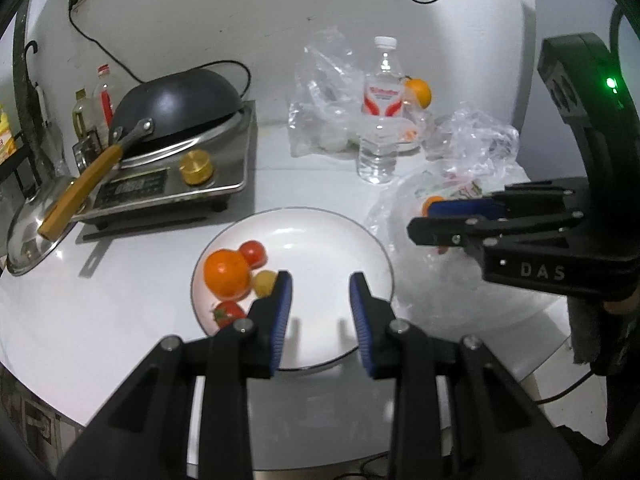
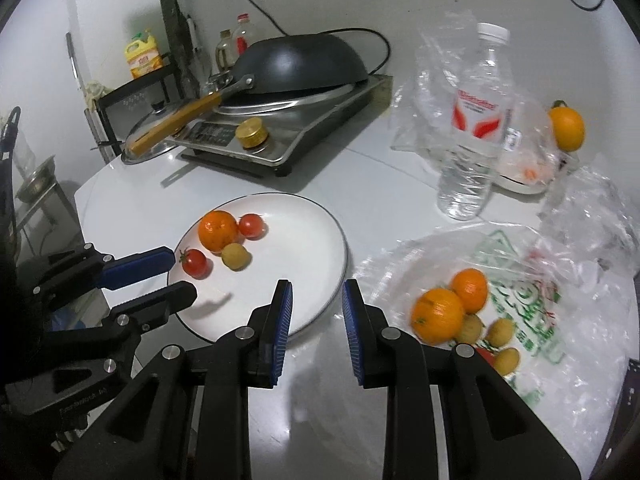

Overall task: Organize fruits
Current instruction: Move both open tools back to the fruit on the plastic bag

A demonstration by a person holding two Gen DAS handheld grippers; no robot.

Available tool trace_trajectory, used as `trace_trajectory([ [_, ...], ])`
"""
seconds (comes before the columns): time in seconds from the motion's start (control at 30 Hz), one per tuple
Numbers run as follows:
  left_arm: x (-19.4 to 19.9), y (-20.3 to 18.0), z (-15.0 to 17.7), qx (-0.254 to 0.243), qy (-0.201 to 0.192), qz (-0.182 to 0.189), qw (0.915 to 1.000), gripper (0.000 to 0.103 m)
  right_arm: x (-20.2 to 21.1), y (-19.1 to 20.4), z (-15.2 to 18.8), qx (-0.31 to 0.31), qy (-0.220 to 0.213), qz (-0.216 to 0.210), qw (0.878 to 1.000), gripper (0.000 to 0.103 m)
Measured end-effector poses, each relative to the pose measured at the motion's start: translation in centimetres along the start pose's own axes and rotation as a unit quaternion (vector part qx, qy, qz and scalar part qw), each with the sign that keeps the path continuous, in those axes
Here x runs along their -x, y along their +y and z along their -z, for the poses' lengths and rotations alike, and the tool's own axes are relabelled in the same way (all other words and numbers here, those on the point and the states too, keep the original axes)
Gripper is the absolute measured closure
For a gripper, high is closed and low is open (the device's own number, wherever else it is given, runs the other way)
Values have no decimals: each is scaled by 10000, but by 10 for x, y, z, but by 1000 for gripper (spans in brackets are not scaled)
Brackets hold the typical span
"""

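Since the white plate [image 2: 320, 216] serves as the collecting spot, four fruits already sit bunched on its left half: an orange [image 2: 218, 229], two cherry tomatoes [image 2: 252, 225], and a small yellow-green fruit [image 2: 236, 256] touching the orange. The left tongs [image 1: 320, 286] hang over the plate with jaws apart and nothing between them, likely parked there to leave the bag free. The right tongs [image 2: 317, 294] are likewise spread and empty, poised above the plate's near rim, just beside the printed plastic bag [image 2: 532, 300]. That bag lies flattened open on the desk [image 2: 380, 204], presumably so its remaining oranges [image 2: 438, 316] and small yellow-green fruits can be reached. Farther right, another orange [image 2: 567, 128] rests behind the water bottle [image 2: 476, 128].
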State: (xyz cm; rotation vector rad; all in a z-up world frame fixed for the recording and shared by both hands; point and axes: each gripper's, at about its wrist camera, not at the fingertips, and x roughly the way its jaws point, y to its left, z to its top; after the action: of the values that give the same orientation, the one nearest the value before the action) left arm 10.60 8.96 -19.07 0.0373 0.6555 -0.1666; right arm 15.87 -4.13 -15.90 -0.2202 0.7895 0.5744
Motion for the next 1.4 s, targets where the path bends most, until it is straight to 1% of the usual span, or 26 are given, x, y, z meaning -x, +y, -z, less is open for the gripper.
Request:
trace_trajectory([
  [0.2,0,-18,-4,-102,0,48,9999,70,15,-17,10,-116,-79,74,9999,76],
  [0.23,-1,-21,-5,-118,6,57,9999,66,17,-20,12,-137,-91,84,9998,76],
  [0.27,-1,-24,-6,-134,8,72,9999,58,19,-22,13,-157,-100,91,9998,76],
  [0.3,0,-26,-6,-127,-11,91,9999,42,21,-25,14,-180,-109,100,9997,76],
  [0.33,0,-29,-7,-107,-33,112,9999,39,23,-29,16,-204,-121,114,9997,76],
  [0.47,3,-37,-13,-68,-128,133,9998,39,32,-44,23,-313,-169,169,9992,76],
  [0.87,-11,-77,-26,-477,-28,160,9987,39,49,-89,39,-614,-302,267,9973,76],
  [1.4,-50,-123,-44,-1012,190,238,9944,39,45,-144,53,-951,-305,266,9946,76],
])
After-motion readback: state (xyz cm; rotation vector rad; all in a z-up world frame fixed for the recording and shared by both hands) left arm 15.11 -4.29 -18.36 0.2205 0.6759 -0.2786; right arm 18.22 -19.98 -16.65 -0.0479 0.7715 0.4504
